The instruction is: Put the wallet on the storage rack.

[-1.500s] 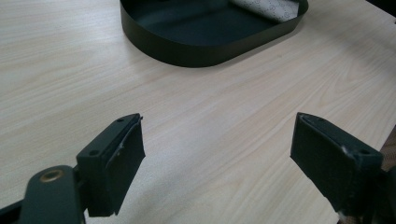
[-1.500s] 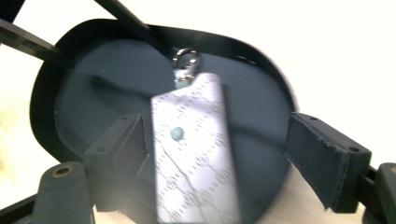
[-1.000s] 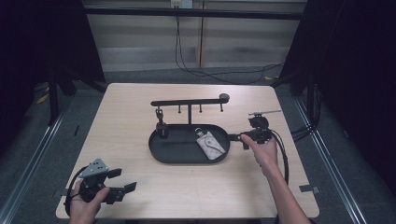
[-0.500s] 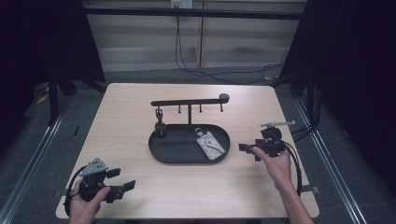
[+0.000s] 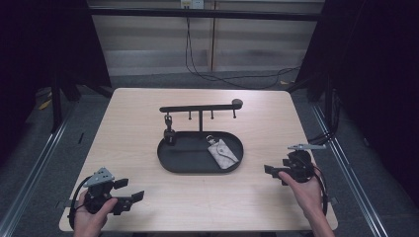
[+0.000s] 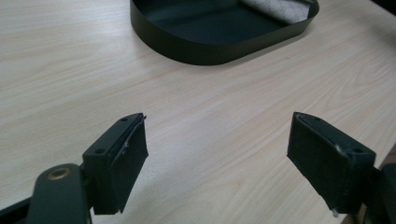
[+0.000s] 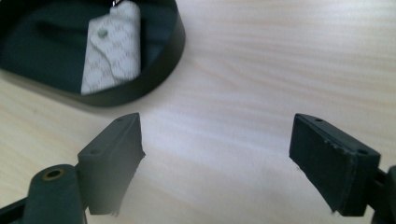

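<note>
While jaws gape, right hand-held gripper (image 5: 276,174) sits, prob. above table (image 5: 128,123).

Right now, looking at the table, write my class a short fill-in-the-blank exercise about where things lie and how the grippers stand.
1. The patterned key pouch lies inside the black oval ____.
2. The fingers of the left gripper stand ____, with nothing between them.
3. The right gripper sits on the pale ____ table, beside the tray.
4. The black rack rises from the tray's ____ edge.

Missing words: tray; open; wooden; far
</note>
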`<state>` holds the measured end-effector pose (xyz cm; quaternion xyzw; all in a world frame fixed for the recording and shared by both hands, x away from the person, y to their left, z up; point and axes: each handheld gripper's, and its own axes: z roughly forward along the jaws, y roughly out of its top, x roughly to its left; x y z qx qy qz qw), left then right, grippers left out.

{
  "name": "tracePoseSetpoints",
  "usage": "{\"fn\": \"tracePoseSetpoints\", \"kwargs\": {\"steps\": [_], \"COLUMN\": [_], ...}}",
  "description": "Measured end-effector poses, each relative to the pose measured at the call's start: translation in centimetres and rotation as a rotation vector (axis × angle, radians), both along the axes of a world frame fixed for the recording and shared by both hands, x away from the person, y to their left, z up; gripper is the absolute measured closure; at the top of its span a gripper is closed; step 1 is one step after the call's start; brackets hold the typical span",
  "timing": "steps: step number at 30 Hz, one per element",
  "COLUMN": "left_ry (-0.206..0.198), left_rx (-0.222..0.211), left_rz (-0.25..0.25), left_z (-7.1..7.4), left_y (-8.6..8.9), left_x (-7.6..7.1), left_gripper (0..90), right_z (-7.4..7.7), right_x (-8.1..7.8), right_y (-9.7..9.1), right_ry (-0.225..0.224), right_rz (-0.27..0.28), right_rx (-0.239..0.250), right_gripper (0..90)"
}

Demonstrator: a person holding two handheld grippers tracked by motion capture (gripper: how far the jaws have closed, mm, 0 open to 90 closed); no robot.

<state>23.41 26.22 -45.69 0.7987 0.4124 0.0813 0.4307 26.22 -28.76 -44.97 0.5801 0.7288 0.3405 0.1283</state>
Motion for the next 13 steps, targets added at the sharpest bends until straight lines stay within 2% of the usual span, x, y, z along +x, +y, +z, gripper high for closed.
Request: {"fn": "tracePoseSetpoints", "kwargs": {"steps": [7,11,13], "left_ry": [0.011,0.01,0.008], "left_rx": [-0.005,0.001,0.004], "left_rz": [-0.001,-0.006,-0.01], "left_z": [-0.1,-0.2,-0.2], "left_y": [0.1,0.1,0.2], "left_x": [0.2,0.3,0.3], "left_gripper": [19.6,19.6,19.6], "right_z": [-1.2,-2.5,-3.0], "right_x": [-2.3,-3.0,-3.0], "right_y": [-1.5,-2.4,-2.7], "right_ry": [-0.001,0.017,0.039], "right_rz": [-0.029,-0.055,-0.058], "right_rx": [0.011,0.015,0.001], "right_gripper": [16.6,16.7,17.2]}}
